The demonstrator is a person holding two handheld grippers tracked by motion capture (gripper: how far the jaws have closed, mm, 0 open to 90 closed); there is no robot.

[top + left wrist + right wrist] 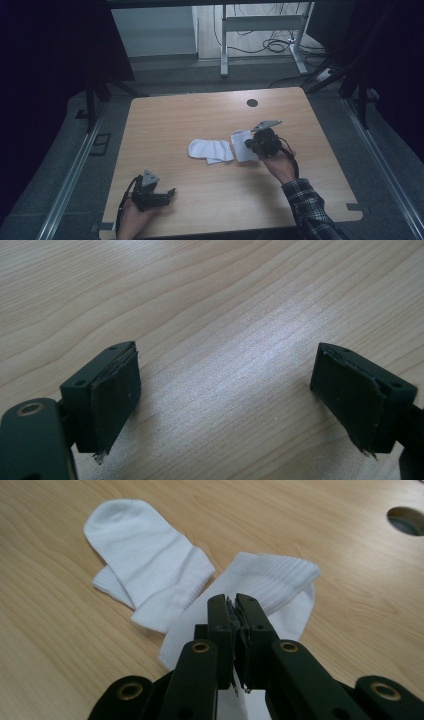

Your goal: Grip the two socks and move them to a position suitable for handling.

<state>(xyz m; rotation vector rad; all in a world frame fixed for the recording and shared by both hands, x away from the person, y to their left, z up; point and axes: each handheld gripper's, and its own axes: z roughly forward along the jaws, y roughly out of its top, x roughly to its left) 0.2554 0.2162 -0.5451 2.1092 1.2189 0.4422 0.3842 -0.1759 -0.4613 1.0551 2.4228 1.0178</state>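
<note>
Right gripper (235,605), jaws pressed together on the near edge of a white sock (260,587) at table (200,110) centre, ribbed cuff pointing away. Second sock (150,562) just beside it, overlapping. Left gripper (225,390), jaws spread wide over bare wood near the front edge. Round cable hole (252,103) beyond.

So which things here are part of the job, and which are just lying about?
In play:
- ribbed sock, clamped in the right gripper
- folded sock beside it
- left gripper, open above bare table

Lying about:
- cable hole
- desk frame and floor cables beyond
</note>
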